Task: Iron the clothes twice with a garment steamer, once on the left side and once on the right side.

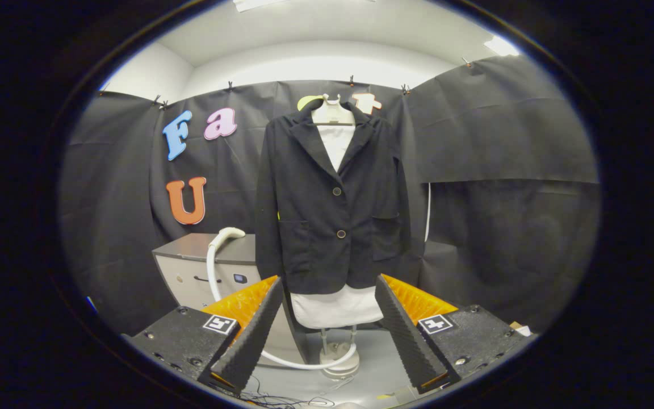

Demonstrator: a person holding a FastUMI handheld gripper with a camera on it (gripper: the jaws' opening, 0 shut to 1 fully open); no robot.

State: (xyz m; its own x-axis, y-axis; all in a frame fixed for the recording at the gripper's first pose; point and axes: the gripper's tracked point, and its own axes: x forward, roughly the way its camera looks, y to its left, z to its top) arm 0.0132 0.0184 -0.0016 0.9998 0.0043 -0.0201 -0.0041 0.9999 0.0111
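Far left beyond the fingers: grey cabinet against the booth wall, steamer head resting over its top edge, white hose dropping down the cabinet front and looping along the floor toward the stand base. Head is well apart from the gripper, so nothing picked up yet; judged as pre-grasp, approach not done. Gripper fingers spread wide, nothing between them but the view through to the garment. Centre: black jacket on a hanger, buttoned, white garment under it showing at neck and hem, hanging on a pole stand just beyond the fingers. Risks, left to right: head is small, curved and perched on the cabinet edge, so an off-centre grab could knock it off or let it twist in the fingers. Hose loop lies around the stand base, so pulling the head across could tug the stand or snag. Jacket hangs free; pressing too hard likely swings it and the pass misses the side. Right half of the booth: only wall cloth.
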